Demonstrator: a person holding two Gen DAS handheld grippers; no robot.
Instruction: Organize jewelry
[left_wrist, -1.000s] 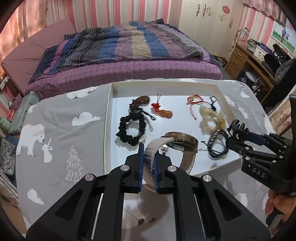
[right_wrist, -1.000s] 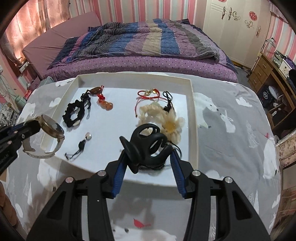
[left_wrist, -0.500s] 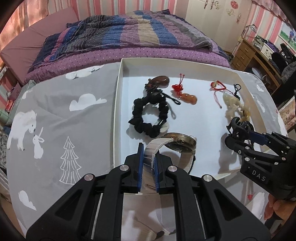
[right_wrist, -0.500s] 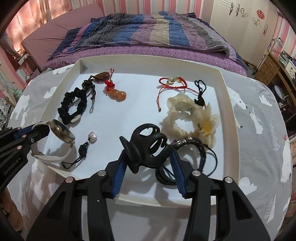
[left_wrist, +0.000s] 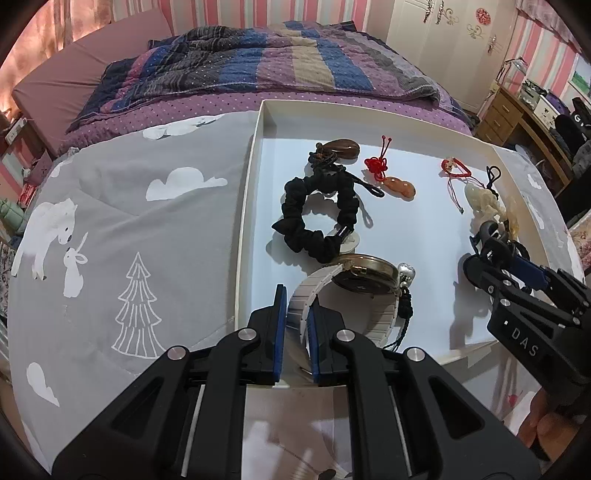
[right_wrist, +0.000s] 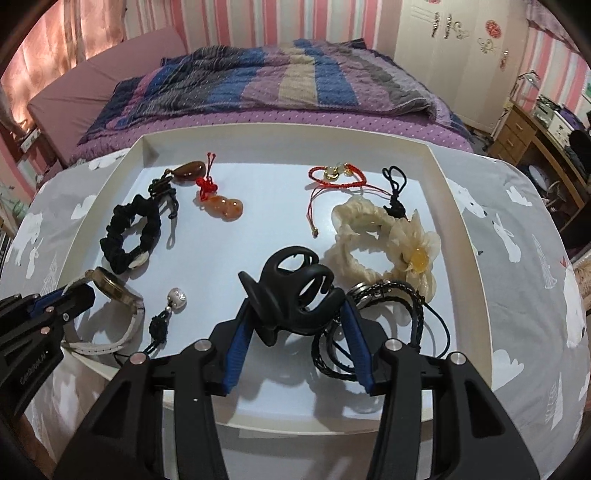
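My left tongs (left_wrist: 297, 334) are pinched almost fully closed on the white strap of the watch (left_wrist: 364, 277), whose face hangs just ahead of the tips, low over the near left corner of the white tray (left_wrist: 245, 206) on the table. My right tongs (right_wrist: 295, 332) stand about half open, clamped on the black hair claw (right_wrist: 291, 288) — its body fills the gap between the pads, so this is a grip, not slack. Just right of those tips lies the braided black cord bracelet (right_wrist: 391, 306), and beyond it the cream scrunchie with its flower (right_wrist: 384, 243). Between my two tongs sits the little silver bead charm (right_wrist: 176, 298) on its dark cord. Ahead of the left tips are the black scrunchie (left_wrist: 317, 218) and the red-knotted amber gourd (left_wrist: 397, 186). What worries me is the strap hold: only one edge of the strap is held, so the heavy face could swing or slip out and knock the black scrunchie. The charm cord lies against the watch — setting the watch down there may trap or drag it. On my right, lowering the claw could land it on the bracelet loops and tangle its teeth.
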